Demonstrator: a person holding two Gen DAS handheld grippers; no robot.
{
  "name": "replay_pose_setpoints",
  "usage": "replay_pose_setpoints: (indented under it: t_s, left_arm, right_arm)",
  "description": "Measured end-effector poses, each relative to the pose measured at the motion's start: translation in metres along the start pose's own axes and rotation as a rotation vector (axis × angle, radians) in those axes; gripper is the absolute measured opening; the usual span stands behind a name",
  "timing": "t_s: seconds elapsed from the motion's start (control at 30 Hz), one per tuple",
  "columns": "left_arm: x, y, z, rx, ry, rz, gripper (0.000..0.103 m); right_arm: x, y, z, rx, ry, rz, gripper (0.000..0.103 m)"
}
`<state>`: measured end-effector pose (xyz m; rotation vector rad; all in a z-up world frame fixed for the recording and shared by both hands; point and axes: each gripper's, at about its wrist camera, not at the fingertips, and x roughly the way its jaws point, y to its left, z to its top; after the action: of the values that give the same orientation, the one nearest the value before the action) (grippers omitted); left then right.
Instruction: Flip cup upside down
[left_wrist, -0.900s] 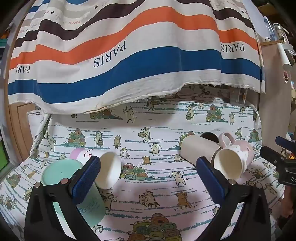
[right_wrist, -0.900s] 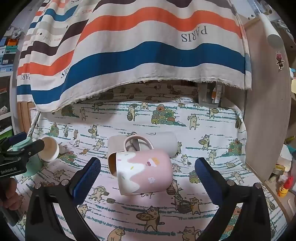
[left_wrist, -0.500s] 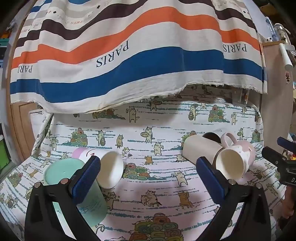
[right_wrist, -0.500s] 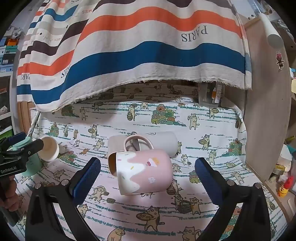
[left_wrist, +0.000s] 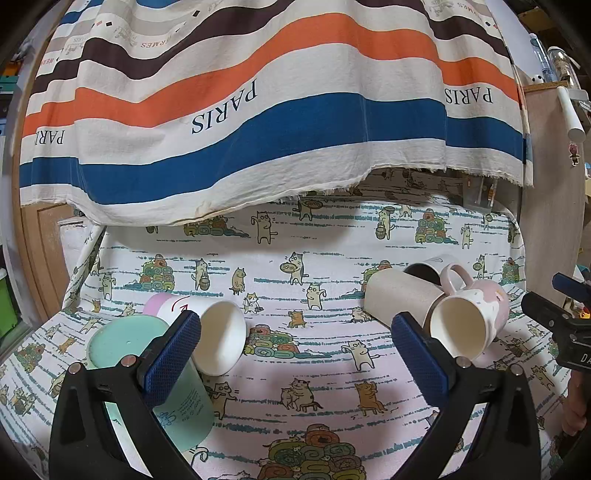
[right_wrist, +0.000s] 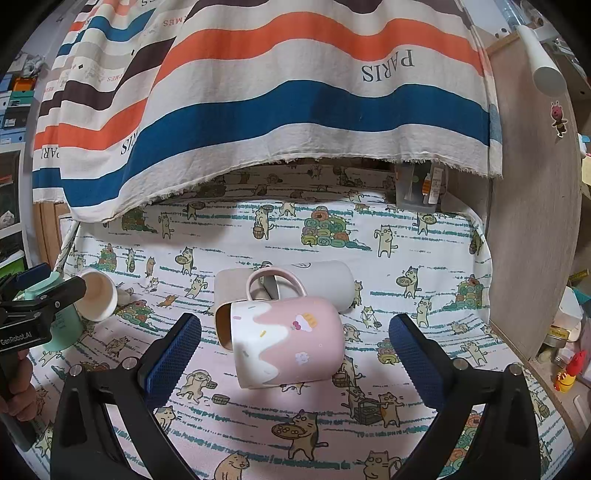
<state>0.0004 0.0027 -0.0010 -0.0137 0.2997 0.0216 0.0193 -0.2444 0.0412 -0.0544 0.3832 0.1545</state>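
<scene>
A pink and white mug (right_wrist: 288, 341) lies on its side on the cat-print cloth, handle up, directly between and ahead of my open right gripper (right_wrist: 295, 354). It also shows in the left wrist view (left_wrist: 469, 321), mouth toward the camera. A beige cup (left_wrist: 399, 301) and a grey mug (right_wrist: 317, 280) lie on their sides behind it. A white paper cup (left_wrist: 218, 339) lies on its side at the left, next to a mint green cup (left_wrist: 147, 369) standing upside down. My left gripper (left_wrist: 295, 354) is open and empty, between the two groups.
A striped "PARIS" cloth (left_wrist: 258, 110) hangs over the back of the table. A wooden panel (right_wrist: 535, 240) stands at the right edge, with small bottles (right_wrist: 569, 354) beyond it. The right gripper (left_wrist: 561, 321) shows at the right edge of the left wrist view.
The left wrist view has shifted slightly, with the cups sitting a little lower in it. The right gripper and all cups have not moved.
</scene>
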Motion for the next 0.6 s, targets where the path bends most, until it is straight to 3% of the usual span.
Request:
replay_pose_setpoints:
  t_s: [0.6]
  left_arm:
    - [-0.0016,-0.0002,-0.0006,0.005,-0.001,-0.006,0.103]
  right_arm:
    - [0.0010,0.0006,0.0003,0.000,-0.001,-0.001,0.102]
